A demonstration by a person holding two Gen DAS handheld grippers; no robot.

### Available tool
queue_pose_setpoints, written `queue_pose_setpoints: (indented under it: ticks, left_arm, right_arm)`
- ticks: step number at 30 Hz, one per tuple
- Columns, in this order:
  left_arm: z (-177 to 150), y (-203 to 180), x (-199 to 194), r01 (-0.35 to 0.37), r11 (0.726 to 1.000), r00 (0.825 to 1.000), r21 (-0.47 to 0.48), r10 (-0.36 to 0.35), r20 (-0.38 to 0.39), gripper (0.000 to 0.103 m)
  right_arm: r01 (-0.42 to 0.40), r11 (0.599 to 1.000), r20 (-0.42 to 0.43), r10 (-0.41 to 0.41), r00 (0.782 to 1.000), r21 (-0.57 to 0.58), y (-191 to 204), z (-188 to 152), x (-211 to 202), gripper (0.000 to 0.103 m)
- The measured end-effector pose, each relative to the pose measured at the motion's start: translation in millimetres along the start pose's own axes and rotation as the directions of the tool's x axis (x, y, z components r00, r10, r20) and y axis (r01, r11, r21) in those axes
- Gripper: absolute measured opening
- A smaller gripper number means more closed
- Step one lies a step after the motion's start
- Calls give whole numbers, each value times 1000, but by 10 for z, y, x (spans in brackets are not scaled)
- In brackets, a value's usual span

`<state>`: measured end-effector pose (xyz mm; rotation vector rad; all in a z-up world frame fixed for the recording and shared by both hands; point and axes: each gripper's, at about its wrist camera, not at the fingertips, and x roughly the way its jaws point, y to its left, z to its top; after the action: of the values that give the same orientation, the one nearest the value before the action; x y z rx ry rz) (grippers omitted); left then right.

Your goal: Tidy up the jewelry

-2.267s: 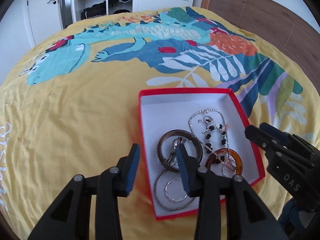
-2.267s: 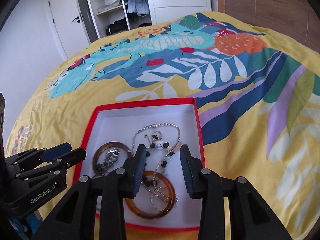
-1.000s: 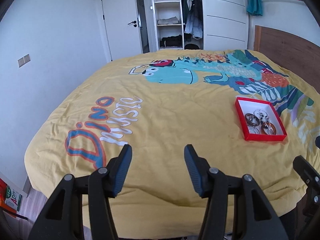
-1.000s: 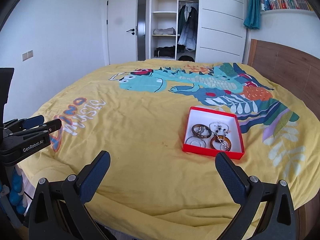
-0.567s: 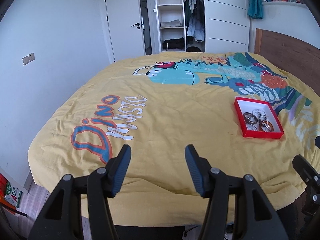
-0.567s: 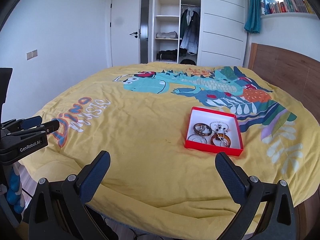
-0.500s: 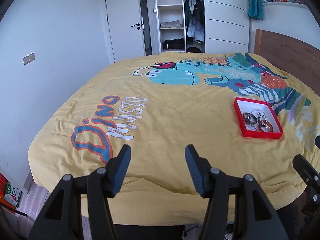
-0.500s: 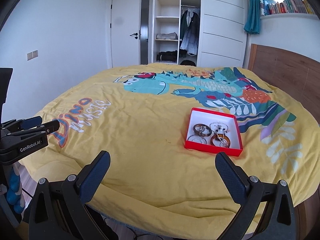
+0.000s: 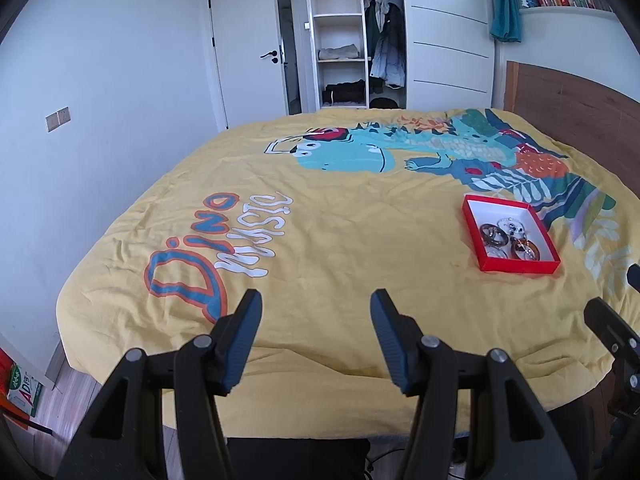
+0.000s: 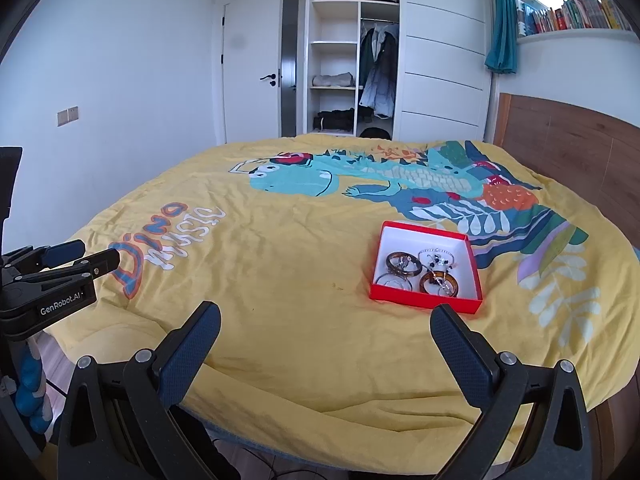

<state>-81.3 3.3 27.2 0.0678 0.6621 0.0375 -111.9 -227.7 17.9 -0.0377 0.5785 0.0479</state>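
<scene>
A red box with a white inside point(image 9: 501, 209) point(image 10: 416, 242) lies on the right half of the yellow bed. It holds brown bangles point(image 10: 438, 281), silver rings and a beaded chain, all lying together. My left gripper point(image 9: 316, 320) is open and empty, far back over the bed's near edge. My right gripper point(image 10: 325, 332) is wide open and empty, also over the near edge, well short of the box. The left gripper also shows in the right wrist view point(image 10: 76, 254).
The yellow dinosaur bedspread point(image 9: 320, 220) covers the bed. A wooden headboard point(image 10: 568, 148) stands at the right. An open wardrobe point(image 10: 352, 60) and a white door point(image 10: 252, 80) are at the back. A bookshelf point(image 10: 576, 12) hangs top right.
Both grippers have pulled far back from the box to the bed's near edge. The right gripper has opened wide. In the last half second the view has barely shifted.
</scene>
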Motion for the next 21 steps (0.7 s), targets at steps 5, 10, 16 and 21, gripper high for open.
queue_pose_setpoints:
  ticks: [5,10,16,21]
  left_arm:
    - [-31,1,-26,5,1000,1000,0,-5,-3,54]
    - [-54,-4,-28,12,1000,1000,1,-12,-7,54]
    - [-79,-22,-15,18,1000,1000,2,-18,-15,54]
    - [-87,-19,2,25,1000,1000,7,-25,-18,54]
  right_arm:
    - [1,1000,-2,-1,1000,1,-5,-8,-1,103]
    - [4,1000,-5,-4,1000,1,-4,-20,4,103]
    - [11,1000,-9,-11,1000,7,-24,-50,7,103]
    - [15,1000,-12,-15,1000,11,-34,-57,10,103]
